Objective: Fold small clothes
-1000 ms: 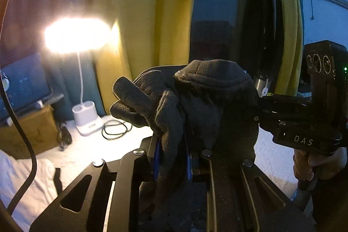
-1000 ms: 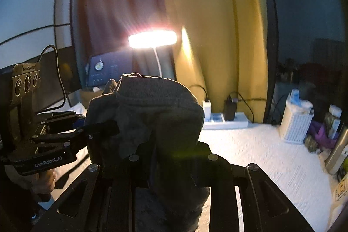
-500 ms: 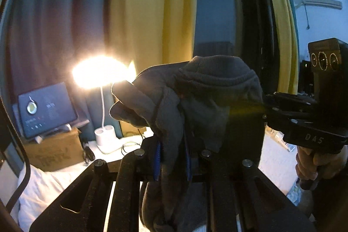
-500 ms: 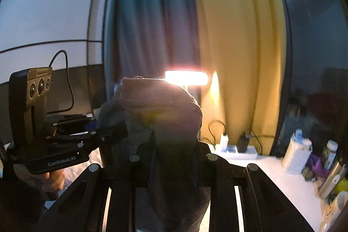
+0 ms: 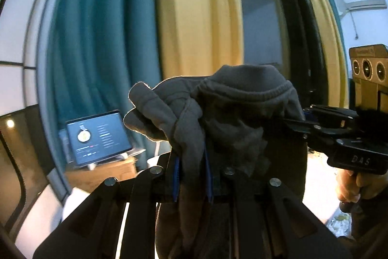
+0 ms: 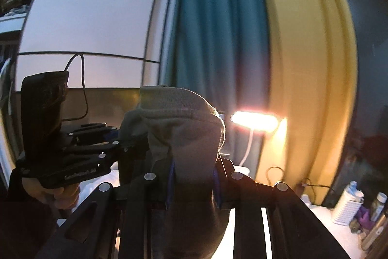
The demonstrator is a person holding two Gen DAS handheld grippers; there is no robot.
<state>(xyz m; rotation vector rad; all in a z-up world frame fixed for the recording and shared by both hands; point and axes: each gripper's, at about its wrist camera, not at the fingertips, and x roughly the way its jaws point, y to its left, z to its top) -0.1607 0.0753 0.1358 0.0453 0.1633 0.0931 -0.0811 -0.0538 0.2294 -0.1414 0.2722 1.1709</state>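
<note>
Up in the air above the white table, a gray glove pinched tight by both the left gripper and the right gripper, maybe slipping out and dropping if one soft edge pulls loose.

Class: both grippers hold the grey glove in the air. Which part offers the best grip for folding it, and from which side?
Grip the glove at its ribbed cuff, the thick, rounded top edge, approaching from the side. The loose finger tips flop leftward and would slip.
</note>
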